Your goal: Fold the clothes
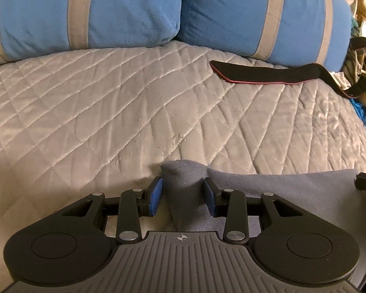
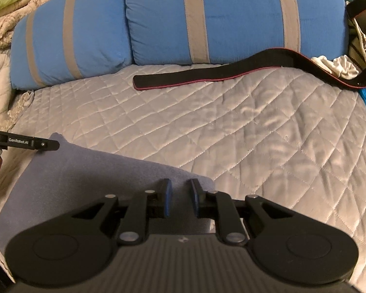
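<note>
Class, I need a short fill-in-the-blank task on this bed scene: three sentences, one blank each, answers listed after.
1. The two pillows at the head of the bed are ___ with grey stripes.
2. The black strap lying on the quilt has a ___ edge.
3. The soft grey garment lies on the ___.

Answers: blue; red; quilt

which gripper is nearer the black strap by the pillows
Right. The right gripper is at the grey cloth's corner on the black strap's side; the left gripper holds the far corner.
</note>
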`<state>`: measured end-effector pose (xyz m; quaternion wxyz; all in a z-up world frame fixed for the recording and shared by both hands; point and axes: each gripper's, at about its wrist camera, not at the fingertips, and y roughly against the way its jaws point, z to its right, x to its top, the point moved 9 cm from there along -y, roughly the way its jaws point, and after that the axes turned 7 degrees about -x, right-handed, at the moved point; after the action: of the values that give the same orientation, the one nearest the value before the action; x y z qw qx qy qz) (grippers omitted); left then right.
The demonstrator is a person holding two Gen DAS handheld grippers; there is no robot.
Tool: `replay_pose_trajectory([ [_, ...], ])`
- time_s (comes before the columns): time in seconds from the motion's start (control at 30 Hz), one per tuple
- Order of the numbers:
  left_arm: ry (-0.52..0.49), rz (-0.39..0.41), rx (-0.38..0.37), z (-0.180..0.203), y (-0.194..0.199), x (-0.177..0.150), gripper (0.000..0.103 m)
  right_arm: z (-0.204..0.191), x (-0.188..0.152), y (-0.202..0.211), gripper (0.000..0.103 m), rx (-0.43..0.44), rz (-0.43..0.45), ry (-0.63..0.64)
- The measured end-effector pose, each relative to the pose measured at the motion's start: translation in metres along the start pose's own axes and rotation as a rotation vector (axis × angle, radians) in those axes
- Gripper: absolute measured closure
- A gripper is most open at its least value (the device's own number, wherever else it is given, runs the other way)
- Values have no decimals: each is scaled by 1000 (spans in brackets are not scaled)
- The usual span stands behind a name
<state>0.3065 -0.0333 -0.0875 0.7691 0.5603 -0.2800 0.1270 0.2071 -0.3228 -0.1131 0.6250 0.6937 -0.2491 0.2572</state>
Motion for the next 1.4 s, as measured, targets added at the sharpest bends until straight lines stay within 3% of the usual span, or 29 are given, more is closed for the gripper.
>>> replay_pose_trajectory([
  [0.17, 22, 1, -8, -2, 7, 3, 65, -1, -2, 1, 70, -1, 18, 10],
  [0.3, 72, -4, -3, -9, 18, 6, 50, -1, -2, 2, 68, 5, 30, 18],
  [0.37, 95, -7, 1, -11, 26, 6, 46, 0, -1, 4, 67, 13, 31, 17],
  [0.47, 110, -13, -7, -11, 36, 1, 44, 0, 0, 9, 46, 55, 28, -12],
  [0.5, 115, -15, -10, -10, 40, -1, 44, 0, 0, 12, 29, 62, 29, -15],
  [0.53, 117, -18, -16, -9, 43, -4, 44, 0, -1, 14, 18, 52, 30, -6],
  [0.8, 143, -29, -85, -1, 66, -34, 44, 6, -13, 24, 1, 7, -10, 13],
  [1.0, 194, -73, -107, -9, 67, -69, 43, 9, -32, 15, 0, 92, -205, -50],
  [1.13, 308, -101, -206, -14, 64, -85, 39, 15, -45, 7, 0, 184, -328, -180],
  [1.2, 374, -102, -271, -12, 64, -90, 33, 22, -45, 4, 0, 219, -347, -252],
  [1.33, 483, -135, -412, -1, 57, -98, 31, 32, -46, 2, 0, 276, -359, -365],
  [1.4, 520, -120, -436, 0, 54, -100, 29, 34, -46, 2, 1, 299, -362, -389],
])
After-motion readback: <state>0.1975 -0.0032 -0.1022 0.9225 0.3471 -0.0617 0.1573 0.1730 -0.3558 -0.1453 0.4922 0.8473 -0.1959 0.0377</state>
